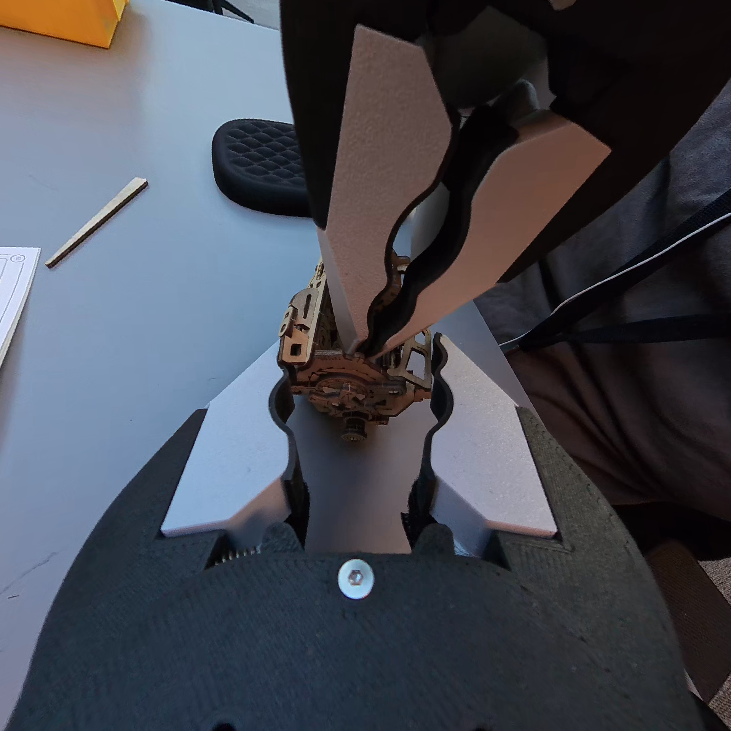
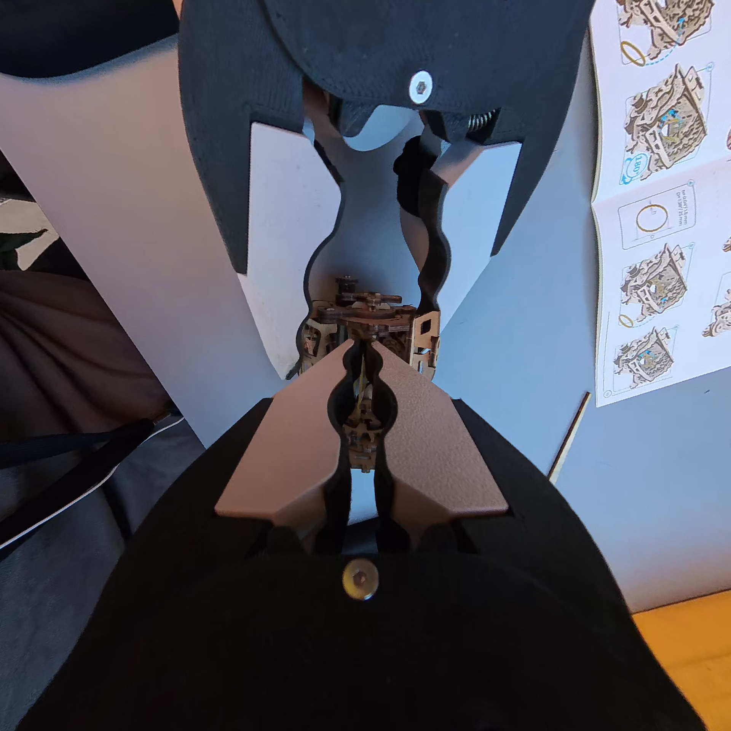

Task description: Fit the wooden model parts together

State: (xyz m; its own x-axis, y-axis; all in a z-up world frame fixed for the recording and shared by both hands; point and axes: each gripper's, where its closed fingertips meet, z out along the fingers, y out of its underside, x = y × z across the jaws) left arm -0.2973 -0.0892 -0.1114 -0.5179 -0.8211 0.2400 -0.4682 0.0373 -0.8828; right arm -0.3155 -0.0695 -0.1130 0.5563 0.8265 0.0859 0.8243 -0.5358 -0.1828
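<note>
Wooden model (image 1: 348,372) seated on grey table (image 1: 158,356), near its corner edge, between the two grippers. Left gripper (image 1: 358,379) clamped across model's width: left fingertip against a slotted side panel, right fingertip against an openwork side panel, black wavy pads touching both. Gear-faced front plate of model turned toward left wrist camera, small round hub projecting from it low down. Right gripper (image 1: 366,348) entering from above in left wrist view, tips drawn nearly together and resting at top edge of front plate. Same right gripper (image 2: 362,344) in right wrist view: jaws narrowed to a slim gap, a thin yellowish strand (image 2: 362,379) running lengthwise between pads; possibly an elastic band, contact with fingertips not confirmable at this angle. Model (image 2: 368,316) visible beyond those tips, flanked by left gripper (image 2: 366,312) opposite. Loose flat wooden strip (image 1: 97,221) lying on table well apart from model, to its left. Black quilted pad (image 1: 257,166) on table behind model. Corner of white printed sheet (image 1: 16,285) at left margin. Open instruction booklet (image 2: 656,205) with assembly drawings lying flat on table in right wrist view, wooden strip (image 2: 569,435) just below it. Yellow box (image 1: 63,19) at far table corner. Dark fabric and black strap (image 1: 633,285) beyond table edge.
</note>
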